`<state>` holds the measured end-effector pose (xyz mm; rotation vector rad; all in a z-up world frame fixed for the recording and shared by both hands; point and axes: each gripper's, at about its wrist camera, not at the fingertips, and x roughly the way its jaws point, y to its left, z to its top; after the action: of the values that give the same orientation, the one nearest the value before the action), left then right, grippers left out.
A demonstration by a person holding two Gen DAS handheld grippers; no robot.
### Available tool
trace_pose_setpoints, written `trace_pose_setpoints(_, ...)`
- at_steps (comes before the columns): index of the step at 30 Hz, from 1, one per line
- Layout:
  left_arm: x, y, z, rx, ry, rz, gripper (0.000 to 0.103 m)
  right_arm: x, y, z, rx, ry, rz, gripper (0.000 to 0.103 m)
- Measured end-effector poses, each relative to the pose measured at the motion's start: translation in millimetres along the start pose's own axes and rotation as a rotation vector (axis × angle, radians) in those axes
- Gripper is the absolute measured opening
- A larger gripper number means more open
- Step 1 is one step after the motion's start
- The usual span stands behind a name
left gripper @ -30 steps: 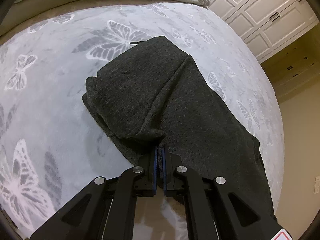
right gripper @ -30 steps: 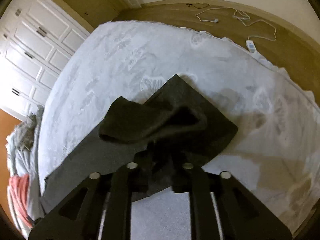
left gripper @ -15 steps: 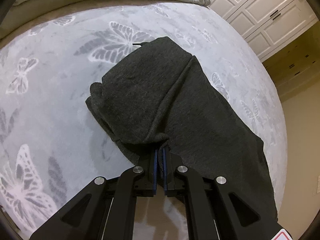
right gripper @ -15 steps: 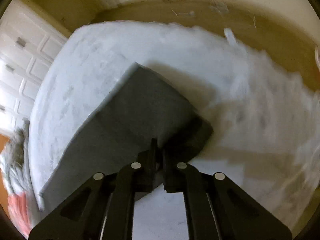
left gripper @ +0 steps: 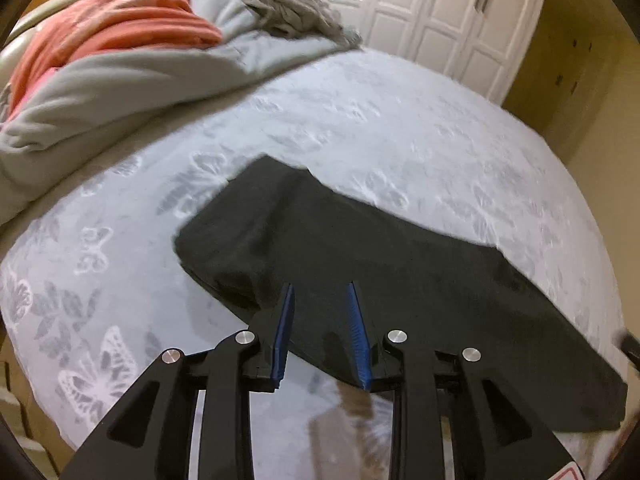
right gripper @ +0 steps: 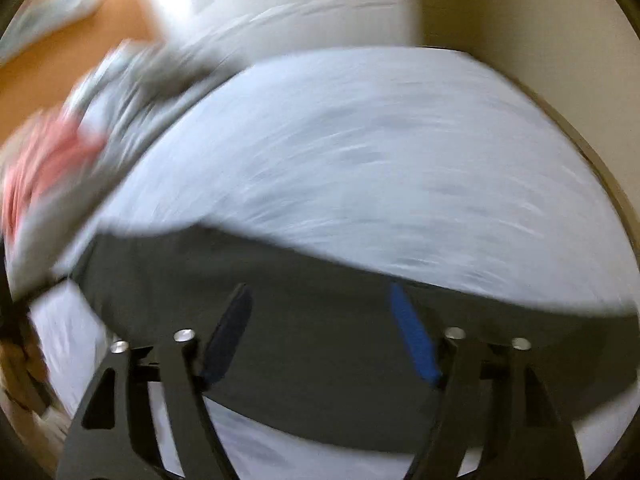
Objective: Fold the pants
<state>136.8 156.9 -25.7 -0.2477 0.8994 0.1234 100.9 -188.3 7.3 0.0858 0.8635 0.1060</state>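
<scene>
From the left wrist camera, the dark grey soft pants point(left gripper: 360, 272) lie folded flat on the bed with the pale grey butterfly cover point(left gripper: 400, 120). They run from the middle of the bed toward the near right edge. The folded, thicker end sits to the left. The left gripper point(left gripper: 320, 332) hangs just over the near edge of the pants. Its two black fingers with blue pads point(left gripper: 284, 328) stand apart and are opening. The pants show in the gap behind them, but the pads do not pinch the cloth. Far back on the bed lies a heap of bedding, a grey blanket point(left gripper: 120, 80) with an orange-red cloth point(left gripper: 120, 28) on top. A grey knitted bundle point(left gripper: 288, 16) sits beside it. White cupboard doors point(left gripper: 432, 12) stand behind the bed on the far right.

The right wrist camera gives a very blurry picture. The right gripper point(right gripper: 320, 328) has its fingers spread wide and they are opening. One pad point(right gripper: 412, 336) looks bright blue. The dark pants point(right gripper: 320, 360) lie flat under it, across the near part of the bed cover point(right gripper: 380, 160). Nothing is pinched between the pads. The heap of bedding point(right gripper: 80, 152) is a smear on the far left.
</scene>
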Motion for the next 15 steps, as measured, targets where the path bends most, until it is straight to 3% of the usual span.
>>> trace_pose_setpoints(3, 12, 1, -2, -0.001, 0.041, -0.011, 0.025, 67, 70, 22, -0.149, 0.086, 0.015, 0.053)
trace_pose_setpoints(8, 27, -3, -2, 0.048, 0.050, 0.051, 0.025, 142, 94, 37, -0.250, 0.154, -0.076, 0.052)
trace_pose_setpoints(10, 32, -4, 0, 0.069, 0.064, 0.059, 0.025, 169, 99, 44, -0.251, 0.190, -0.101, 0.039)
trace_pose_setpoints(11, 34, -5, 1, 0.070, 0.072, 0.051, 0.025, 179, 102, 47, -0.260, 0.194, -0.091, 0.027)
trace_pose_setpoints(12, 34, -6, 2, 0.068, 0.076, 0.042, 0.025, 176, 104, 49, -0.270, 0.178, -0.095, 0.002)
trace_pose_setpoints(15, 37, -15, 4, 0.087, 0.070, 0.031, 0.025, 186, 102, 63, -0.228, 0.158, -0.111, 0.005)
